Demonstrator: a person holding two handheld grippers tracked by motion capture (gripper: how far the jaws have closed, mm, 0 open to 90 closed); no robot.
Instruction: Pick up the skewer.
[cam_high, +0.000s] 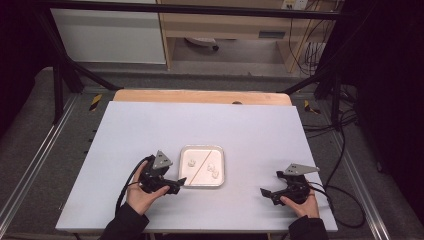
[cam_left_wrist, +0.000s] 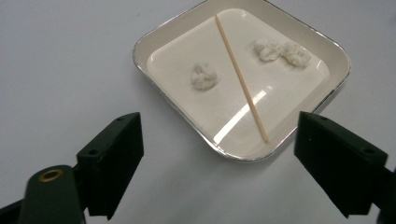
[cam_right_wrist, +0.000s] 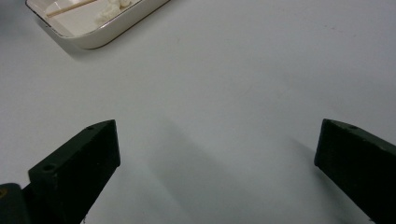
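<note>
A square white tray (cam_high: 223, 169) with a silver rim sits near the middle front of the white table. A thin wooden stick (cam_left_wrist: 240, 77) lies diagonally in it, with one white fluffy lump (cam_left_wrist: 204, 76) on one side and two lumps (cam_left_wrist: 281, 51) on the other. My left gripper (cam_high: 179, 182) hovers at the tray's front left corner. It stands open, its jaws framing the tray's near corner (cam_left_wrist: 243, 156) without touching it. My right gripper (cam_high: 265, 192) is off to the tray's right over bare table, open and holding nothing. The tray's wall (cam_right_wrist: 116, 23) shows at the top left of the right gripper view.
A wooden strip (cam_high: 200, 96) runs along the table's far edge. Black frame posts (cam_high: 59, 85) stand at the back corners. Cables (cam_high: 345, 190) trail off the right side. The white tabletop (cam_high: 150, 130) stretches wide behind and beside the tray.
</note>
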